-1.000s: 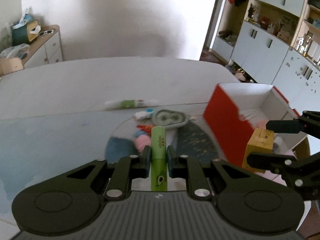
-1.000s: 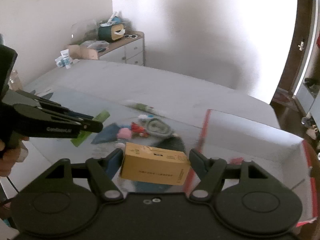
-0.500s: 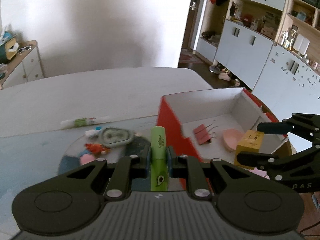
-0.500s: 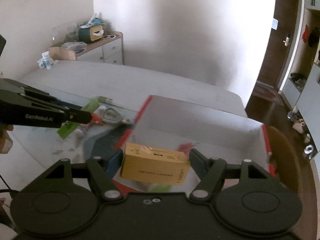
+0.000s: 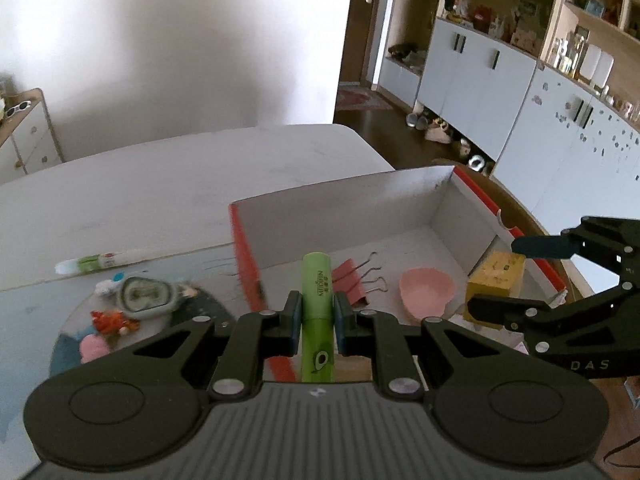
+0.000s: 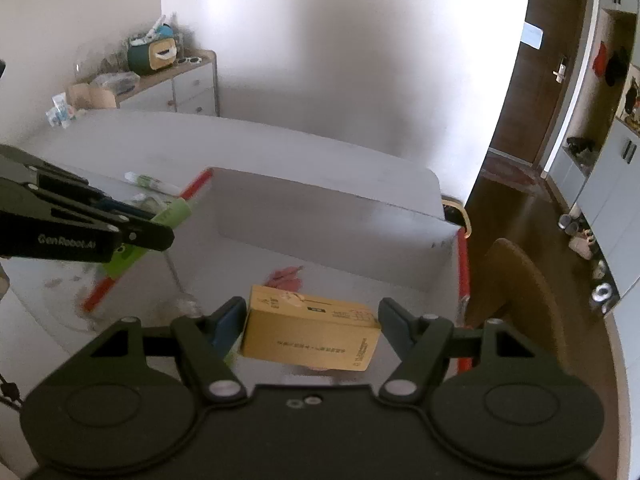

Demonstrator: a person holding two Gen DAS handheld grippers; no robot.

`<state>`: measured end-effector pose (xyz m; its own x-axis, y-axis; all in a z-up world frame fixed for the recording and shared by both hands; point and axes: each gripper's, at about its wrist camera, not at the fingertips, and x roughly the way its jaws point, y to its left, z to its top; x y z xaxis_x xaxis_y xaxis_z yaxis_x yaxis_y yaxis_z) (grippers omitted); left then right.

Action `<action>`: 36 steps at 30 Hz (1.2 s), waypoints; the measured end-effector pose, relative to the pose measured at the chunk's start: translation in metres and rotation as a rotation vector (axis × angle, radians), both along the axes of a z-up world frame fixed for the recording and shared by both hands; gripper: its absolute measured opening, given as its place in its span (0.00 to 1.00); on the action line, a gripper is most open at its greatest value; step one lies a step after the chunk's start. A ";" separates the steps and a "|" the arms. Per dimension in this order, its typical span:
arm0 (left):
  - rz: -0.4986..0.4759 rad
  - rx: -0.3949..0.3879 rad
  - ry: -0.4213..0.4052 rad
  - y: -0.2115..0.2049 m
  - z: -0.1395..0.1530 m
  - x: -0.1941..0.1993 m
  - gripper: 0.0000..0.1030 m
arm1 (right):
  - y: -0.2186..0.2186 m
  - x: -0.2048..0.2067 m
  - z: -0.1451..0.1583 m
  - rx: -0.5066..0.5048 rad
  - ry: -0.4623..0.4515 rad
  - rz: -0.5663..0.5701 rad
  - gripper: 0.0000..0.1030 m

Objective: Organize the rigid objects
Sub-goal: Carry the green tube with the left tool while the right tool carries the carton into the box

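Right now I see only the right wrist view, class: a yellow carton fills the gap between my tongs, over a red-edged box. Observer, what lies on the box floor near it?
Observer: A pink heart-shaped dish lies on the floor of the box, just beside the yellow carton.
Operator: And the red blur further in?
Observer: Red binder clips with wire handles, lying beside the dish.
Operator: Anything hidden behind the left tongs?
Observer: Yes, an orange toy and a pink toy on the table, outside the box.
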<state>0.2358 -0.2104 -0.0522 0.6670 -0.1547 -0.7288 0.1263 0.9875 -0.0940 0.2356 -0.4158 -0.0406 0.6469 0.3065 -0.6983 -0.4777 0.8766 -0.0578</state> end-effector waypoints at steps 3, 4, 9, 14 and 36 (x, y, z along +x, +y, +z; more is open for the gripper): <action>-0.007 0.031 0.011 -0.014 -0.006 0.014 0.16 | -0.006 0.013 -0.005 -0.019 -0.001 0.015 0.70; -0.008 0.043 0.016 -0.019 -0.008 0.020 0.16 | -0.007 0.017 -0.007 -0.029 0.000 0.019 0.70; -0.006 0.122 0.032 -0.034 -0.021 0.047 0.16 | -0.003 0.041 -0.019 -0.082 0.008 0.059 0.70; 0.017 0.174 0.083 -0.038 -0.040 0.077 0.16 | 0.007 0.060 -0.033 -0.136 0.032 0.114 0.70; 0.029 0.294 0.331 -0.056 -0.095 0.134 0.16 | 0.025 0.088 -0.065 -0.249 0.178 0.207 0.70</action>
<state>0.3699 -0.2668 -0.1475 0.3913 0.1058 -0.9142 0.1089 0.9811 0.1601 0.3239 -0.3910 -0.1054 0.4506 0.2244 -0.8641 -0.6652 0.7299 -0.1573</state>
